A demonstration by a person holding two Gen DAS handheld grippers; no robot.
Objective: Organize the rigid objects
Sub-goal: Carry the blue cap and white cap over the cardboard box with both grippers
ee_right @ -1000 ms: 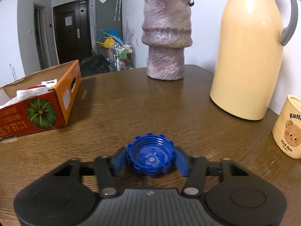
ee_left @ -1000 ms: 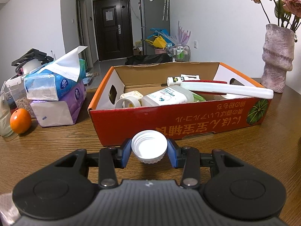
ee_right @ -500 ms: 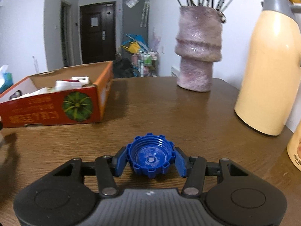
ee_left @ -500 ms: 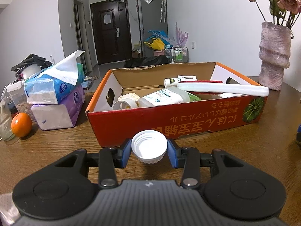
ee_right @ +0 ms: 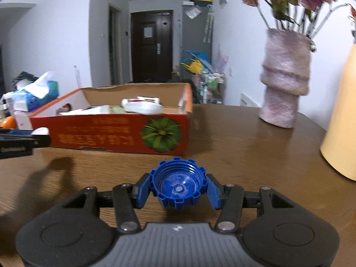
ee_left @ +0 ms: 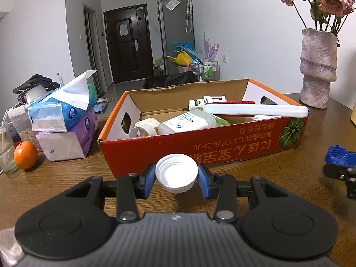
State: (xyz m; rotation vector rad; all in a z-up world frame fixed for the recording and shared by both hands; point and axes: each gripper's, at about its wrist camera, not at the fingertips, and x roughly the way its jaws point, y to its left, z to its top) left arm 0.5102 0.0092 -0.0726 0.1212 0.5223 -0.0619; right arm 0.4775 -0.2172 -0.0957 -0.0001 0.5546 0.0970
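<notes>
The left tongs (ee_left: 176,179) pinch a white cap (ee_left: 176,172), open side up, above the wooden surface (ee_left: 66,175) just before the red cardboard box (ee_left: 200,146). The right tongs (ee_right: 178,190) pinch a blue ridged cap (ee_right: 178,183) over the surface, near the box's right end.

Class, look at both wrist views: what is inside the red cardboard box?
Inside the red cardboard box: a tape roll, a clear labelled bottle, a white tube and a long white bar across the top. The box floor underneath is hidden.
</notes>
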